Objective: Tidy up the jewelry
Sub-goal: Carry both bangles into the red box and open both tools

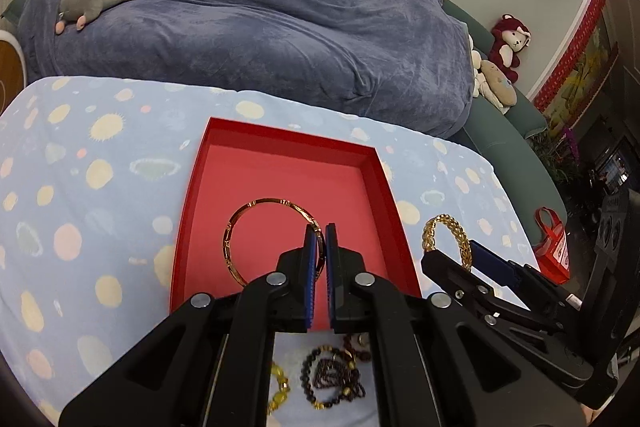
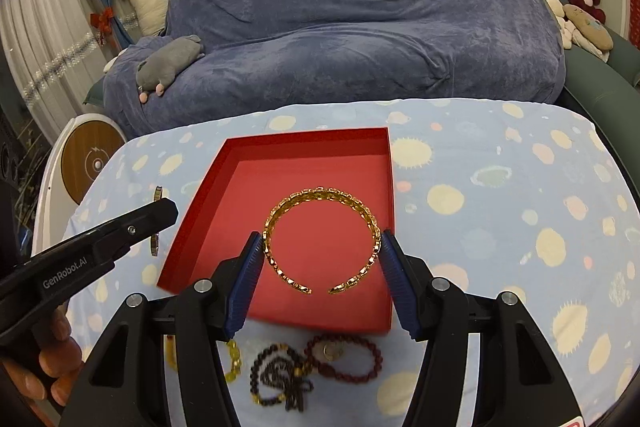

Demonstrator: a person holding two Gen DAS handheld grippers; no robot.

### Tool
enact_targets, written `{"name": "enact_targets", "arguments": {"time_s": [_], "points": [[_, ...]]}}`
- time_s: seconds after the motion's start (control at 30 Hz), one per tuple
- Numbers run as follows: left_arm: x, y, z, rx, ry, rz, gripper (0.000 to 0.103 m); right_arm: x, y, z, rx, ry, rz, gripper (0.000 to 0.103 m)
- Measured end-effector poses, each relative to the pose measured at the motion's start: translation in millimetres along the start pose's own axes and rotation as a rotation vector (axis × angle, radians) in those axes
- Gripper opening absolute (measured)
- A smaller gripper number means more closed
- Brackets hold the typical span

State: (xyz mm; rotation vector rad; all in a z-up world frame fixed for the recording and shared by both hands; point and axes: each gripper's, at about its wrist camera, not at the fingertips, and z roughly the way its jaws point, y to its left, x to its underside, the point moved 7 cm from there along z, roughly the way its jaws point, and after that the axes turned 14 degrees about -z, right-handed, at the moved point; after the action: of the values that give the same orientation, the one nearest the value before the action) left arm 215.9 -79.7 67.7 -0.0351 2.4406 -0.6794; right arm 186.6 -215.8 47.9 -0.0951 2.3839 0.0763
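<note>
the left gripper (image 1: 320,233) pinches a thin gold bangle (image 1: 256,223) between its closed fingers, over the red tray (image 1: 276,163). the right gripper (image 2: 322,247) clamps an open gold cuff bracelet (image 2: 320,195) above the same tray. beaded bracelets (image 2: 316,367) lie on the spotted surface (image 2: 500,227) just before it.

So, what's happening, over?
Left gripper shut on thin bangle. Right gripper clamps chain cuff. Both above red box. Nothing blocking.

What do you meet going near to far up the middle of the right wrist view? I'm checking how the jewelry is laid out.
Beaded bracelets on the spotted cloth → open gold bangle held in the right gripper → red box → blue-covered sofa.
</note>
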Motion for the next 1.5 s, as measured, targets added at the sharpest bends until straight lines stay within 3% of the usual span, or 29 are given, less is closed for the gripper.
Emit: {"name": "enact_targets", "arguments": {"time_s": [0.3, 0.63, 1.1, 1.17, 1.3, 1.5], "points": [[-55.5, 12.3, 93.9, -0.043, 0.060, -0.005, 0.004, -54.0, -19.8, 90.1, 0.022, 0.060, -0.006, 0.057], [-65.7, 35.9, 158.3, -0.125, 0.130, -0.004, 0.005, -61.4, -24.5, 160.0, 0.040, 0.162, -0.022, 0.057], [-62.5, 45.8, 173.3, -0.175, 0.145, -0.004, 0.007, -56.2, -26.1, 182.0, 0.074, 0.217, -0.051, 0.059], [-61.9, 45.1, 171.7, -0.187, 0.138, 0.006, 0.013, -57.6, -27.3, 178.8, 0.105, 0.213, -0.070, 0.064], [-63.7, 47.4, 163.1, -0.208, 0.114, -0.002, 0.028, -61.9, -29.5, 166.9, 0.153, 0.195, -0.096, 0.065], [-64.6, 40.2, 140.9, -0.204, 0.089, 0.019, 0.029, -67.0, -27.8, 142.0, 0.161, 0.168, -0.113, 0.068]]}}
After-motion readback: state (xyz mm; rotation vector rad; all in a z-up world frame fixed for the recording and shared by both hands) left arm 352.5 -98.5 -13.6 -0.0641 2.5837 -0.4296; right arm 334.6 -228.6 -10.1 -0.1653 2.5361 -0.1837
